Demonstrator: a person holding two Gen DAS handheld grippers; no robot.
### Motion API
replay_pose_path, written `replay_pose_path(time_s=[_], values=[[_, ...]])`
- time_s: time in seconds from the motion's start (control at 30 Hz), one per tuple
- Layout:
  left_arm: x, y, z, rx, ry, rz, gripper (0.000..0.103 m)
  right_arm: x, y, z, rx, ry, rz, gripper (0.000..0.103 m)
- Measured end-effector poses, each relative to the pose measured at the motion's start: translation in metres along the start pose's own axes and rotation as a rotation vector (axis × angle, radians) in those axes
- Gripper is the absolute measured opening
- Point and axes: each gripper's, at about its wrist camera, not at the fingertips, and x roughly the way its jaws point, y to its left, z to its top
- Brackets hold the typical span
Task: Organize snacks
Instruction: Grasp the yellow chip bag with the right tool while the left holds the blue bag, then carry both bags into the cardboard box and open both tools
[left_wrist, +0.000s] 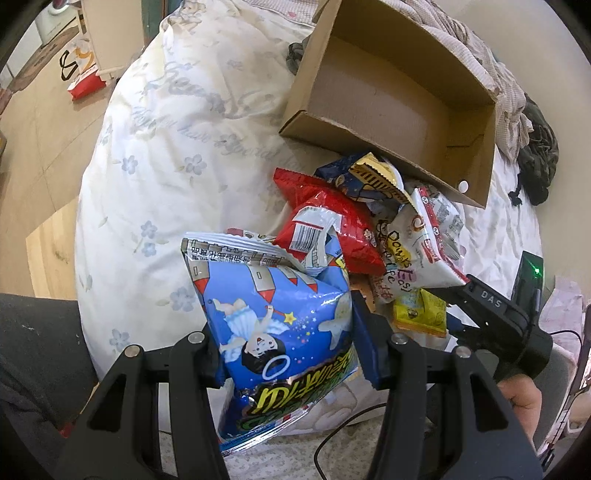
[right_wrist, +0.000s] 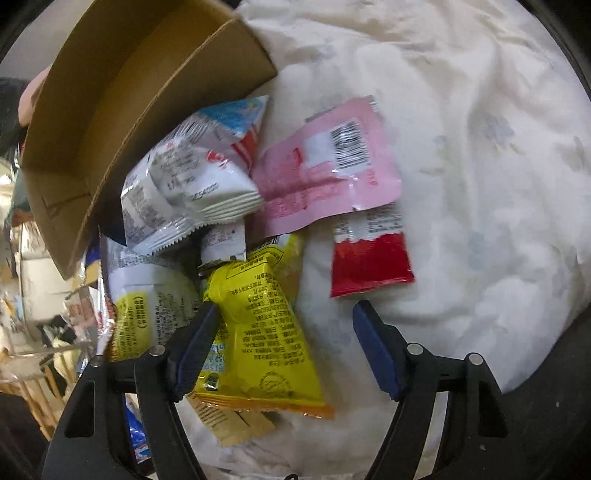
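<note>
My left gripper (left_wrist: 286, 347) is shut on a blue puffed snack bag (left_wrist: 280, 325) with a cartoon angel, held above the bed. Beyond it lies a heap of snacks: a red bag (left_wrist: 332, 225), a white bag (left_wrist: 424, 236), a small yellow packet (left_wrist: 421, 314). An empty cardboard box (left_wrist: 391, 96) lies tilted behind the heap. My right gripper (right_wrist: 284, 332) is open over a yellow packet (right_wrist: 258, 332), its left finger beside the packet. A pink pouch (right_wrist: 325, 170), a red-and-white packet (right_wrist: 369, 254), white packets (right_wrist: 192, 177) and the box (right_wrist: 122, 110) lie ahead.
The snacks rest on a white floral quilt (left_wrist: 177, 155). A crumpled blanket (left_wrist: 495, 70) and dark cloth (left_wrist: 539, 158) lie past the box. A black cable (left_wrist: 343, 428) runs below the left gripper. A wooden floor (left_wrist: 44, 155) with a red-white bag (left_wrist: 81, 74) is at left.
</note>
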Motion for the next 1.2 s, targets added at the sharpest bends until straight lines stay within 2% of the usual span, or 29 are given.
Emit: replay_pose_path(time_s=[0.17,0.2,0.27,0.37,0.47,0.67,0.73,0.87,1.07,1.2], values=[[0.002,0.002,0.000,-0.015,0.010,-0.003,0.049,0.007,0.007,-0.001,-0.032,-0.007,-0.004,0.076],[0.002,0.000,0.000,-0.011,0.007,-0.003,0.049,0.007,0.010,-0.003,-0.051,-0.010,-0.006,0.072],[0.001,-0.001,0.001,-0.005,0.001,-0.003,0.049,0.005,0.030,-0.011,-0.084,-0.001,0.031,0.043],[0.000,0.000,0.000,-0.005,-0.003,0.000,0.049,0.000,0.043,-0.022,-0.141,0.000,0.035,0.034],[-0.001,0.003,-0.001,-0.015,-0.002,0.000,0.049,-0.009,0.043,-0.028,-0.127,0.001,0.058,0.030],[-0.006,0.004,-0.001,-0.019,-0.015,-0.007,0.049,-0.050,0.034,-0.054,-0.160,-0.038,0.103,0.029],[-0.012,0.002,0.000,-0.015,-0.042,-0.019,0.049,-0.076,0.024,-0.055,-0.190,-0.076,0.124,0.029],[-0.029,-0.010,0.010,0.039,-0.097,-0.018,0.049,-0.116,0.029,-0.054,-0.254,-0.170,0.210,0.029],[-0.054,-0.040,0.044,0.134,-0.171,-0.024,0.049,-0.141,0.054,-0.033,-0.315,-0.258,0.256,0.029],[-0.061,-0.051,0.074,0.152,-0.194,-0.030,0.049,-0.144,0.068,-0.009,-0.333,-0.291,0.269,0.029]])
